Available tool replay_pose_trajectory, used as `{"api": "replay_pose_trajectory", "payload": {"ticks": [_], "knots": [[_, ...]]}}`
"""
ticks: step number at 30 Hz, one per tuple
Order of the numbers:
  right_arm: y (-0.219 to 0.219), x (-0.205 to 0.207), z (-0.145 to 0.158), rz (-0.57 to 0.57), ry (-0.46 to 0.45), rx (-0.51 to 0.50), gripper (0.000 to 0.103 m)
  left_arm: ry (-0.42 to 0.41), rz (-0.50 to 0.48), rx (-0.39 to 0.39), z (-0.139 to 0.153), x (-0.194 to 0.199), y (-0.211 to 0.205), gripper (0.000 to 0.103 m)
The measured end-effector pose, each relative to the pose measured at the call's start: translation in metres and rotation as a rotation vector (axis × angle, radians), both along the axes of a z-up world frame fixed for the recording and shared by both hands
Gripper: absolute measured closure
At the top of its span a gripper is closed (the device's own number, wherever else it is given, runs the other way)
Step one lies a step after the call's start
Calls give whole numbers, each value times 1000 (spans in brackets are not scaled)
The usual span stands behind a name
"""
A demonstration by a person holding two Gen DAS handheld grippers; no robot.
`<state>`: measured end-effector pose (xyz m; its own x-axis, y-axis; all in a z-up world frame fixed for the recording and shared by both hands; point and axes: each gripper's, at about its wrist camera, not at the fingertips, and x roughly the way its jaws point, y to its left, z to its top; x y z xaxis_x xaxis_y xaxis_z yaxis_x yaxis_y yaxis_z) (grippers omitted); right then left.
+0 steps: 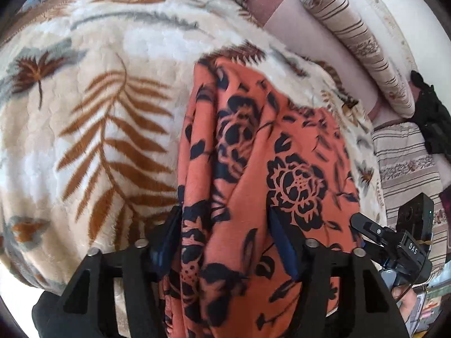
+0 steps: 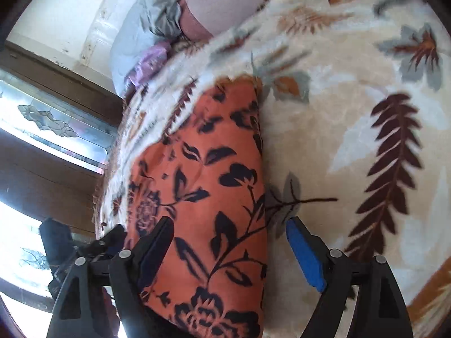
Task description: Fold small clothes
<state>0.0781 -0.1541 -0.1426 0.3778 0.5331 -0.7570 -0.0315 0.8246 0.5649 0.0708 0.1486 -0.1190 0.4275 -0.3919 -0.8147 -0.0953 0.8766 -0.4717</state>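
Left wrist view:
Garment: orange cloth (image 1: pixel 253 169) with black flower print lies bunched in long folds on a plush blanket (image 1: pixel 98 98); it runs from the bottom edge up toward the middle of the picture
Left gripper (image 1: pixel 225 239): both black fingers stand on either side of a thick fold of the orange cloth; the cloth fills the gap and touches both blue pads (image 1: pixel 282 242), so the jaws are closed on the fabric
Right gripper (image 1: pixel 394 242): seen at the lower right, just beside the edge of the cloth; from here I cannot tell how its fingers stand
Blanket: cream colour with brown fern leaves and grey leaves; it covers most of the picture
Surroundings: a striped rolled cushion (image 1: pixel 358 42) lies at the upper right, well apart from the cloth; a dark object (image 1: pixel 431 112) is at the right edge, too blurred to name

Right wrist view:
Garment: the orange cloth (image 2: pixel 203 197) lies flatter here, as a long band on the blanket (image 2: pixel 352 140); its right edge is a straight fold
Right gripper (image 2: pixel 229 239): the fingers are wide apart; the left finger rests over the cloth, the blue pad (image 2: pixel 304 256) of the right finger stands over the bare blanket, just beside the fold edge; nothing is clamped
Left gripper (image 2: pixel 84 253): partly visible at the lower left, dark and blurred
Surroundings: a window with patterned glass (image 2: pixel 48 124) at the left; grey and purple fabric (image 2: pixel 146 36) heaped at the top, apart from the cloth
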Motion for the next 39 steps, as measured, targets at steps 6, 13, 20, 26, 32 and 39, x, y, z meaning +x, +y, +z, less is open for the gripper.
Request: {"api": "replay_pose_trajectory", "payload": {"ticks": [6,13,20,26,32,39], "knots": [[39,-8,26,161,-171,-200,60,-43,-43,32,15,-3,-8,71],[8,-19,118,101,-407,-164,63,-281,-98,49,104,9,-50,74],[-90,20,113,-155,-358,-79,32,-233,-175,40,79,73,-122,43],[-162,10,26,-398,-106,-100,10,-21,-108,102,11,65,-120,27],[-135,-20,80,-303,-317,-89,10,-144,-43,136,51,36,-105,27],[-72,3,18,-44,-152,-243,2,-2,-61,213,12,31,-112,25]]}}
